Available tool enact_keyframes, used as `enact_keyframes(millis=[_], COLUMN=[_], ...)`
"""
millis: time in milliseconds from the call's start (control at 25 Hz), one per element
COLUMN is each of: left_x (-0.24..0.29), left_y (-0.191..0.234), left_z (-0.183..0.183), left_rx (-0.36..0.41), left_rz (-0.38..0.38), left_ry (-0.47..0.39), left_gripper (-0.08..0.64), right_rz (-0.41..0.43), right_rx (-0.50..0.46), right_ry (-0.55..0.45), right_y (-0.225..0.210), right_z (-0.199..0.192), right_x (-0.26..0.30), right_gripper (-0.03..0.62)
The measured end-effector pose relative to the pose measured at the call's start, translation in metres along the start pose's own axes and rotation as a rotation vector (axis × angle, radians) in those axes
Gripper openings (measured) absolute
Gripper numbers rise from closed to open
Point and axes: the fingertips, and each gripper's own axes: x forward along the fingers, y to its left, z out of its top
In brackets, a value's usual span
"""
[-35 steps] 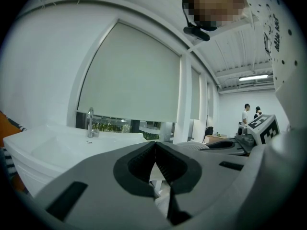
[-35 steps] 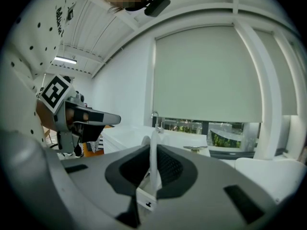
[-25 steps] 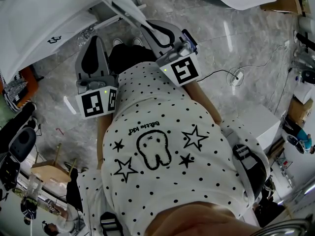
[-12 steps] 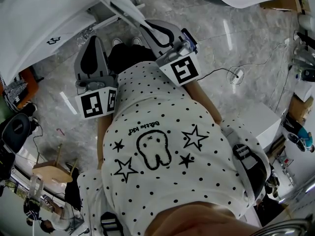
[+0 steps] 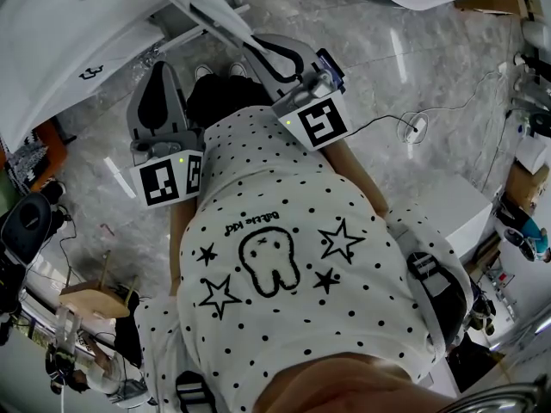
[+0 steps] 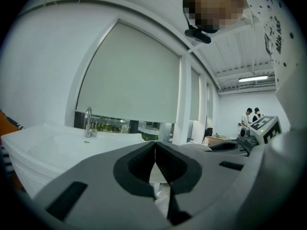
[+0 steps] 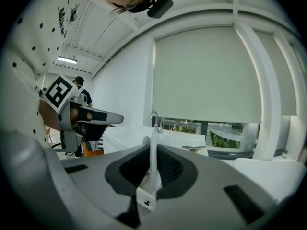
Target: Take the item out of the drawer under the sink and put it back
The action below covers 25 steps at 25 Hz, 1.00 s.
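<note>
Grey veined marble floor (image 5: 430, 84) spreads below us, with the white sink (image 5: 52, 33) at the upper left of the head view. Ahead of our grippers, a pale roller blind (image 7: 206, 71) covers the window behind the faucet (image 6: 88, 122). Our right gripper (image 7: 154, 148) is clamped on the thin white item (image 7: 153, 176), which stands edge-on between its pads. From above, the item juts past the jaws toward the sink. Our left gripper (image 6: 155, 145) is clenched, its tips touching with nothing between them.
</note>
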Motion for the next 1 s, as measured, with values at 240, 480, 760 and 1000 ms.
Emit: enact_keyframes(millis=[240,480,760,1000], left_x=[0.002,0.004,0.009,0.014], left_y=[-0.002,-0.003,-0.001,-0.01], left_z=[0.0,0.0,-0.001,-0.006], left_rx=[-0.005,-0.007,-0.013,-0.029], left_rz=[-0.01,-0.016,-0.028,-0.044], left_ry=[0.0,-0.001,0.004,0.002], left_gripper=[0.005,0.005,0.005,0.005], right_rz=[0.002,0.017,0.034,0.082], right_rx=[-0.002,-0.047,-0.235,-0.365], right_ry=[0.003,0.0,0.036,0.073], right_y=[0.0,0.004,0.01,0.013], right_z=[-0.001,0.0,-0.001,-0.009], right_x=[-0.001,0.0,-0.003,-0.014], right_gripper=[0.041,0.041,0.041,0.041])
